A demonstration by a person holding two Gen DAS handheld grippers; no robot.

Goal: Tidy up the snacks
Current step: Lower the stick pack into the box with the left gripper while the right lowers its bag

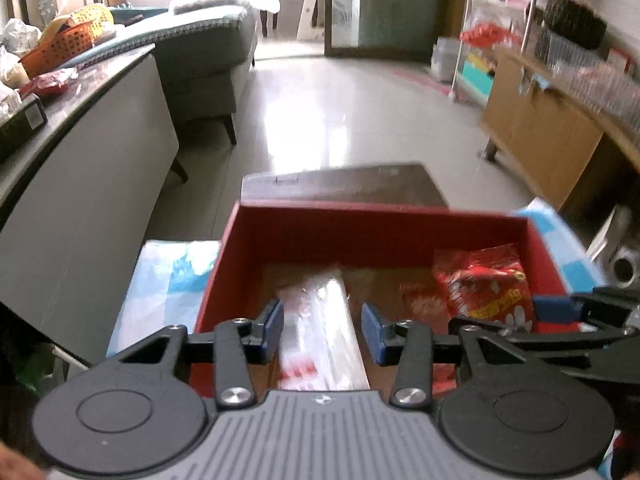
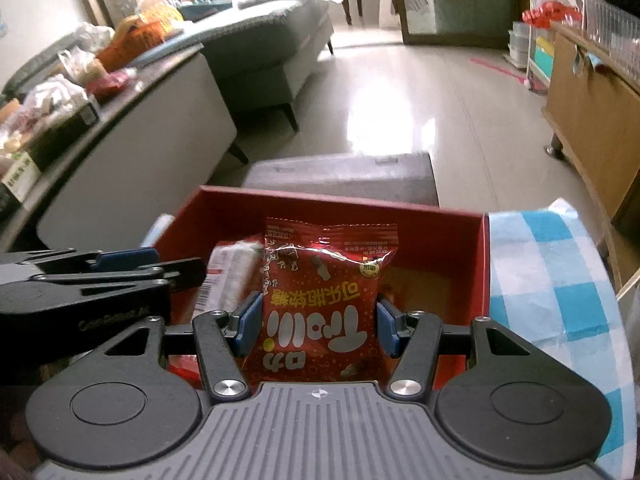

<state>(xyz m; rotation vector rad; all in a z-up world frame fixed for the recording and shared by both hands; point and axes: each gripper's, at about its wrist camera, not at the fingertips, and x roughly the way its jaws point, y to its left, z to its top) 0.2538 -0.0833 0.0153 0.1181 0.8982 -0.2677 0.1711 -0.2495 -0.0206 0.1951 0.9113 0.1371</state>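
You're mid-drop: both grippers sit over the red box point(image 2: 440, 240). Your right gripper point(image 2: 318, 322) is clamped on the red candy bag point(image 2: 320, 304), puffy, glossy, hanging just inside the box. Your left gripper point(image 1: 322, 330) brackets a clear-wrapped packet point(image 1: 320, 320); blur makes it hard to tell if the pads actually squeeze it. Next, lower both and let go.

We take the box point(image 1: 376, 216) as our mark. It sits on the tabletop point(image 2: 552, 280), its lid point(image 1: 344, 184) folded out behind it. In the box, the clear-wrapped packet point(image 1: 320, 320) lies left of the candy bag point(image 2: 320, 304). The sofa point(image 1: 208, 52) stands well behind the box, to its left.
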